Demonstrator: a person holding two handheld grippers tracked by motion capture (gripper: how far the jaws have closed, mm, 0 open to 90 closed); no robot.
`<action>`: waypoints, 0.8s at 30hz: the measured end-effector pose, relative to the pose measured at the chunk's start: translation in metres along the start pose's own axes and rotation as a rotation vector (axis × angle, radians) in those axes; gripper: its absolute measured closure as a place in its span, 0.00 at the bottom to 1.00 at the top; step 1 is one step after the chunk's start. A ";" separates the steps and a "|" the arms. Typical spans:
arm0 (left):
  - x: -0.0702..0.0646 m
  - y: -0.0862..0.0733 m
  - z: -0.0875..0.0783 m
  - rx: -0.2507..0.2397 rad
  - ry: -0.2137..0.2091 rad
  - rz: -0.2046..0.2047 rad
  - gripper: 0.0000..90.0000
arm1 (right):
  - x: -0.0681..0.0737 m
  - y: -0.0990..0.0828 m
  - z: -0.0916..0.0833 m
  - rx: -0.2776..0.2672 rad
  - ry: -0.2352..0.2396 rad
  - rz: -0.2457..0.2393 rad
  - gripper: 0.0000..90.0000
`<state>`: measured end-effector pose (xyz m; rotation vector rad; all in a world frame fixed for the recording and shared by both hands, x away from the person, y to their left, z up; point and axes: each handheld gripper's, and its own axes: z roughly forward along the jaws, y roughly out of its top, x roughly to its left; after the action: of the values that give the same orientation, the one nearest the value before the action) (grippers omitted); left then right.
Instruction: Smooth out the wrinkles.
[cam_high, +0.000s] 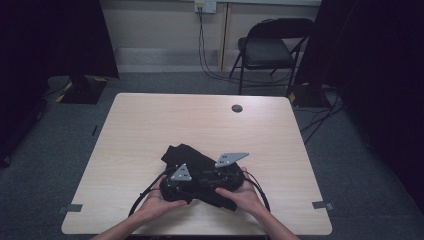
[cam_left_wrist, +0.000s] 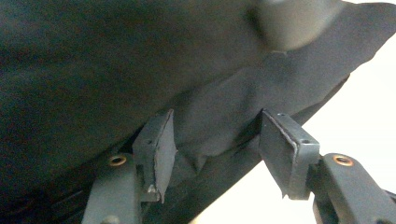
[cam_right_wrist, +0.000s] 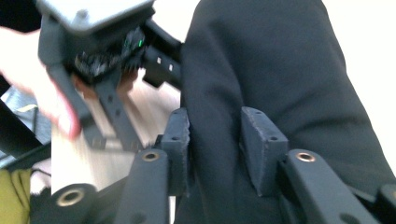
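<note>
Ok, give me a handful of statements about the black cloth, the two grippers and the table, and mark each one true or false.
1. The black cloth lies on the light wooden table. True.
2. The cloth is spread flat over the whole tabletop. False: it is bunched in a small heap near the person's edge.
3. Cloth sits between the jaws of the left gripper. True, though the pads stand apart and do not clamp it.
4. The right gripper hangs over bare wood, far from the cloth. False: cloth runs between its parted jaws.
5. A folding chair stands beyond the table. True.
</note>
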<state>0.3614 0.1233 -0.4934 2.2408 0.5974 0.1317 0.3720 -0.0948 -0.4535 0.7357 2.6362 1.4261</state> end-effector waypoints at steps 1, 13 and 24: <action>0.000 0.000 -0.002 0.009 -0.004 -0.006 0.49 | 0.001 -0.002 -0.002 -0.001 0.004 0.002 0.66; -0.004 0.026 -0.076 -0.232 -0.070 0.000 0.52 | 0.011 -0.026 -0.006 0.021 -0.015 0.026 0.59; 0.037 0.013 -0.036 -0.079 0.091 -0.014 0.47 | 0.013 -0.012 -0.045 -0.082 -0.061 0.069 0.66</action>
<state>0.3889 0.1579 -0.4631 2.1627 0.6455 0.2473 0.3437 -0.1299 -0.4347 0.8544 2.5143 1.4933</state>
